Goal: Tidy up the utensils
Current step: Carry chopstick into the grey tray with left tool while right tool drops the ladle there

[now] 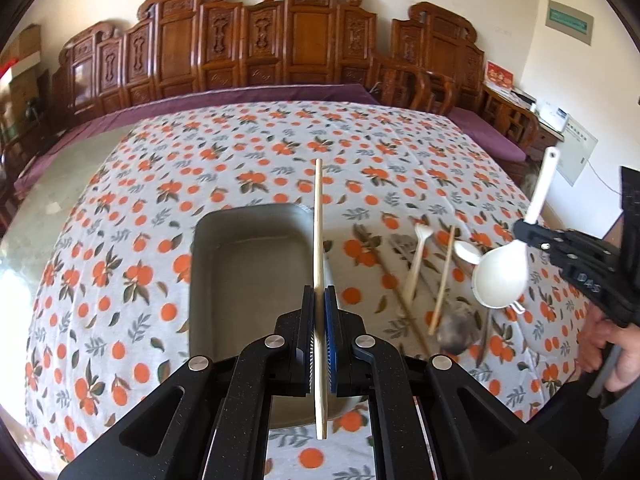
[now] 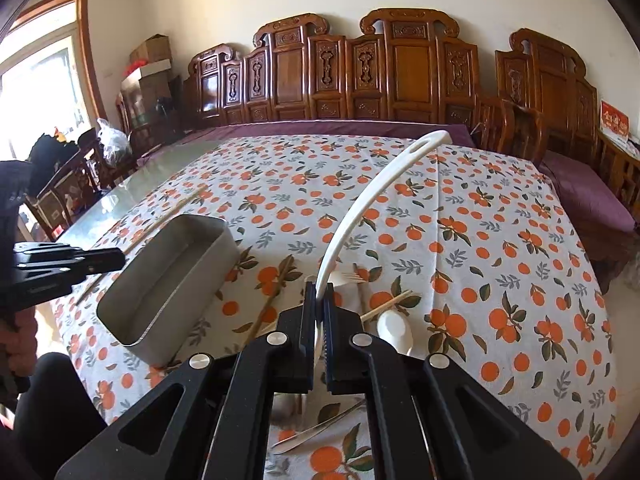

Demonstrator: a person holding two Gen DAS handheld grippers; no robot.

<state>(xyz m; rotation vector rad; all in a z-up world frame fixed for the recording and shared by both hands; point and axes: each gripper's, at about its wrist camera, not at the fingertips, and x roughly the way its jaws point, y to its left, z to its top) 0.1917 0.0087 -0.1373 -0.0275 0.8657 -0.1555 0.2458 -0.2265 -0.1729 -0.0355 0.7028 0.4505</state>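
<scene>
My left gripper point(image 1: 319, 296) is shut on a wooden chopstick point(image 1: 318, 216) held lengthwise above the right edge of the grey metal tray point(image 1: 208, 248). My right gripper point(image 2: 319, 292) is shut on the handle of a large white ladle point(image 2: 372, 196); its bowl point(image 1: 502, 276) hangs above the loose utensils in the left wrist view. On the cloth to the right of the tray lie a white plastic fork point(image 1: 416, 264), a chopstick point(image 1: 442, 280), a small white spoon point(image 1: 468, 252) and a dark spoon point(image 1: 456, 330).
The table carries an orange-patterned cloth point(image 2: 500, 264). The tray point(image 2: 168, 280) sits left of my right gripper. A metal knife point(image 2: 320, 428) lies near the front edge. Carved wooden chairs point(image 2: 400, 72) stand behind the table.
</scene>
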